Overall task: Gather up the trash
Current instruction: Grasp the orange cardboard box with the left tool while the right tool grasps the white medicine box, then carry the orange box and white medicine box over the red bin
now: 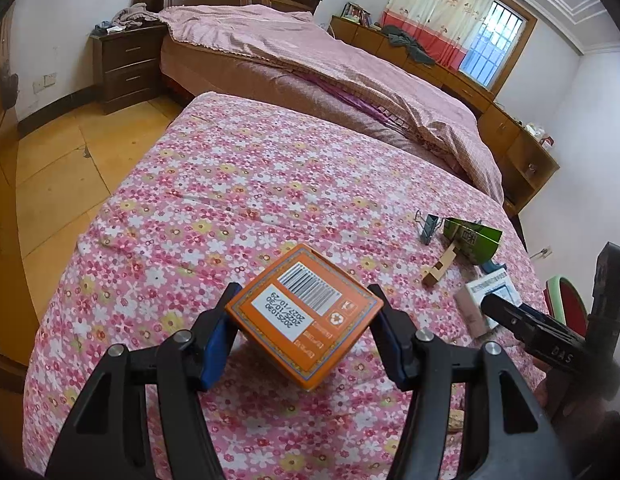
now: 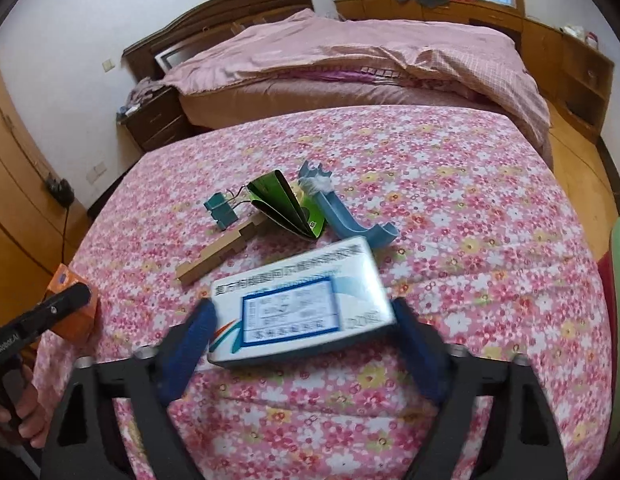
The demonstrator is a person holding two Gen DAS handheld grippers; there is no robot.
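Note:
My left gripper (image 1: 304,326) is shut on an orange carton (image 1: 304,316) with a barcode, held tilted above the floral cloth (image 1: 230,184). My right gripper (image 2: 302,320) is shut on a white and blue medicine box (image 2: 298,304), held just above the cloth. That box also shows in the left wrist view (image 1: 489,296), and the orange carton in the right wrist view (image 2: 76,312). On the cloth lie a green folded card (image 2: 286,208), a teal binder clip (image 2: 222,212), a wooden piece (image 2: 218,252) and a blue plastic piece (image 2: 345,216).
A bed with a pink quilt (image 1: 310,52) stands beyond the cloth-covered surface. A dark nightstand (image 1: 126,64) is at the far left and wooden cabinets (image 1: 505,132) run along the right wall. A green and red rim (image 1: 565,300) sits at the right edge.

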